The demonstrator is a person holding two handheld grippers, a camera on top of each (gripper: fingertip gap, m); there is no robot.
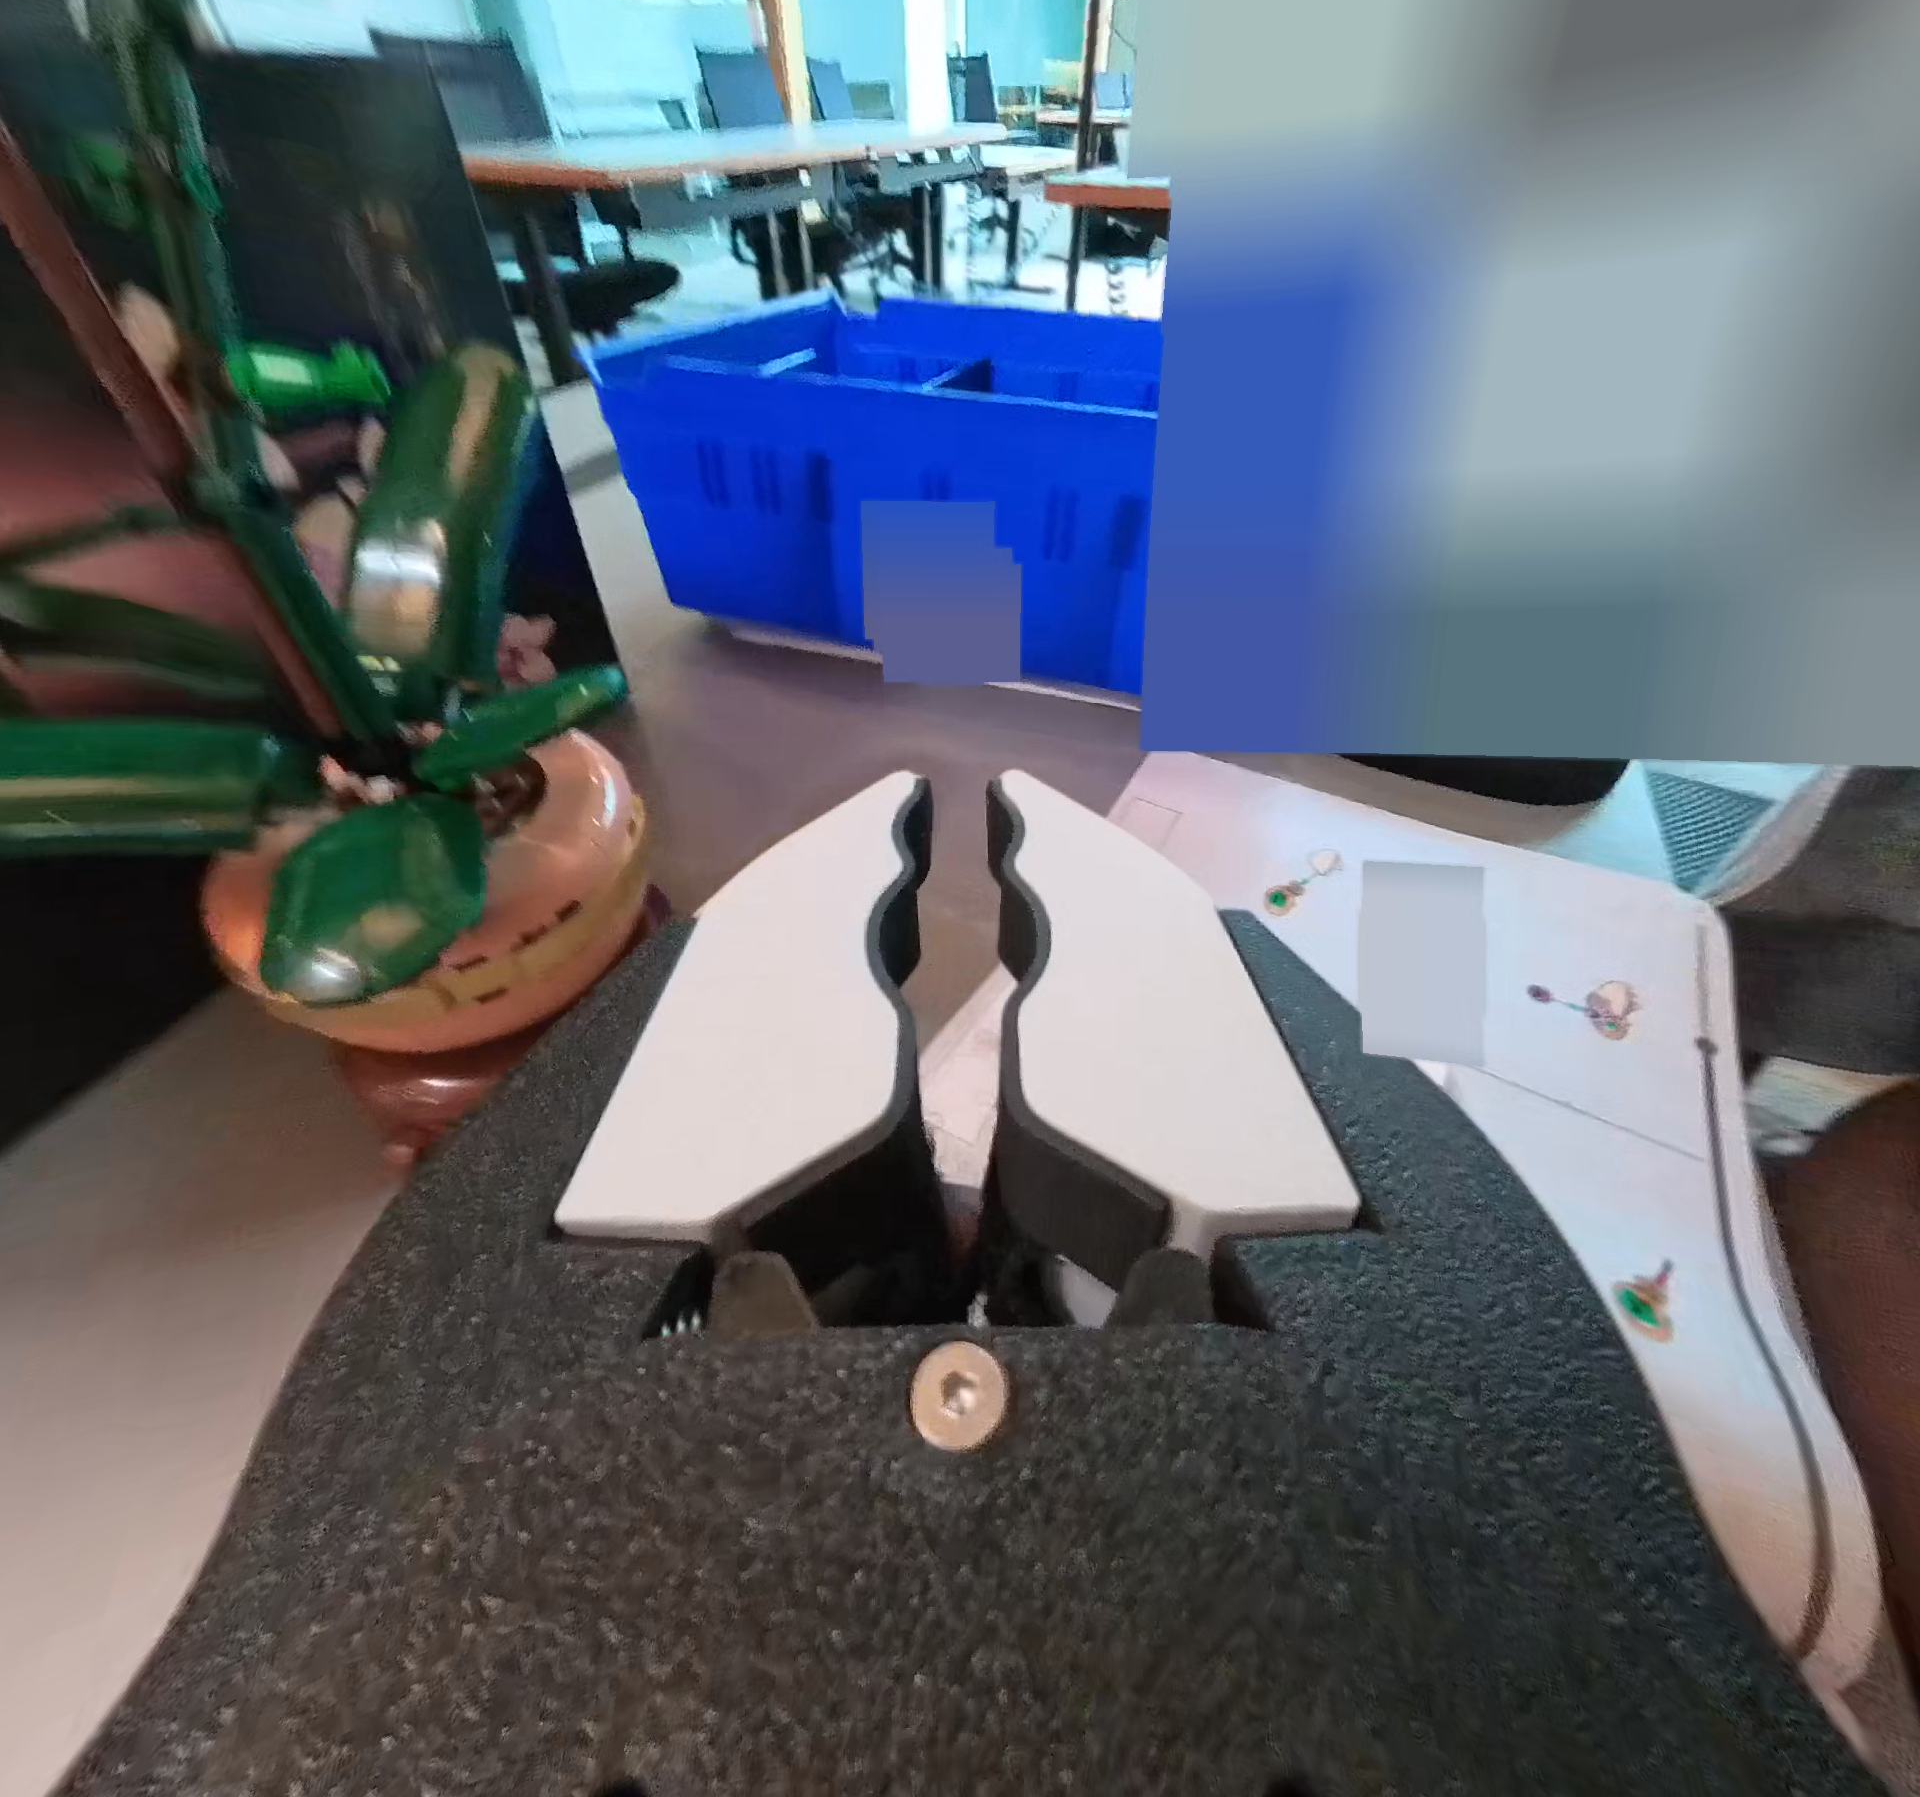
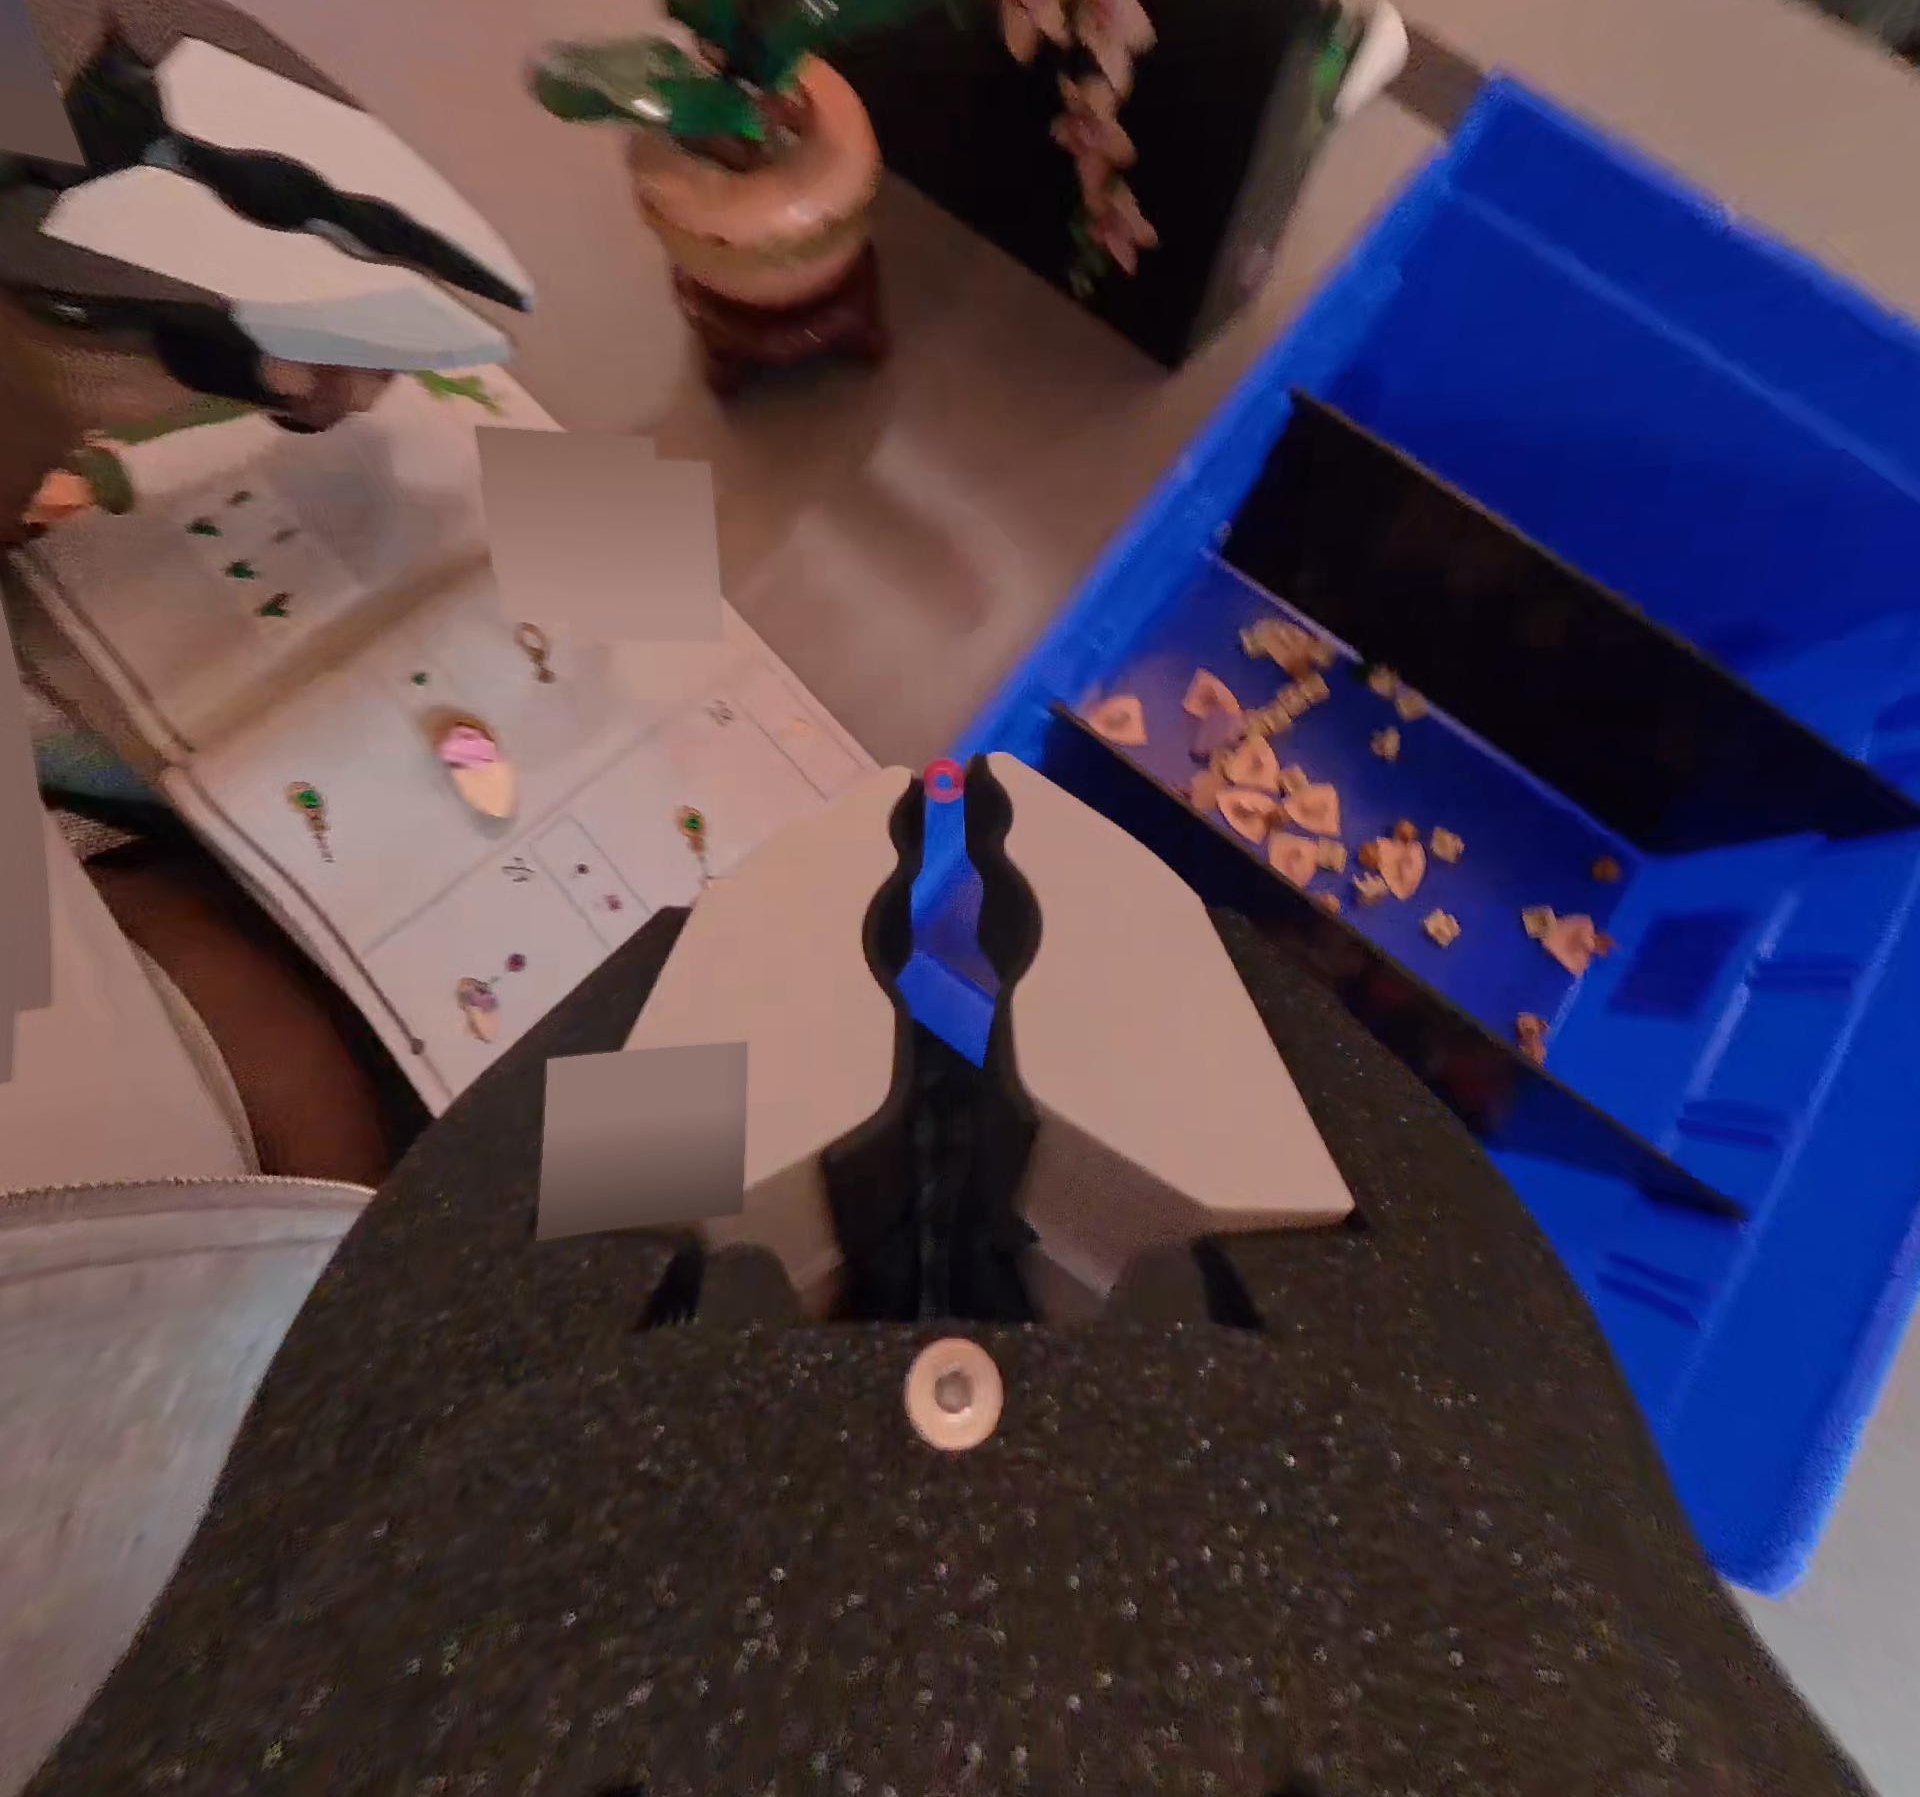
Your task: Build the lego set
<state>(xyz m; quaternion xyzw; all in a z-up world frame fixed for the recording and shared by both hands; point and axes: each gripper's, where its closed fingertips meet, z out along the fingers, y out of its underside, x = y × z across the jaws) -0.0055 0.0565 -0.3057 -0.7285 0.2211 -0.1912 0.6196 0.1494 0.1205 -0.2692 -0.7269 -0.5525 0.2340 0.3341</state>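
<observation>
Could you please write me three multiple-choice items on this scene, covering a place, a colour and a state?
1. Where do the loose tan pieces lie?
A. On the open booklet
B. In a compartment of the blue bin
C. In the plant pot

2. What colour is the bin's long divider?
A. Orange
B. White
C. Black

3. What is the right gripper doing?
A. Pinching a small pink ring at its tips
B. Gaping wide, empty
C. Clamping a green leaf

Answers: 1 B, as they are scattered on the bin's floor between dividers; 2 C, as the panel is dark against the blue walls; 3 A, as the ring sits between the fingertips.
</observation>
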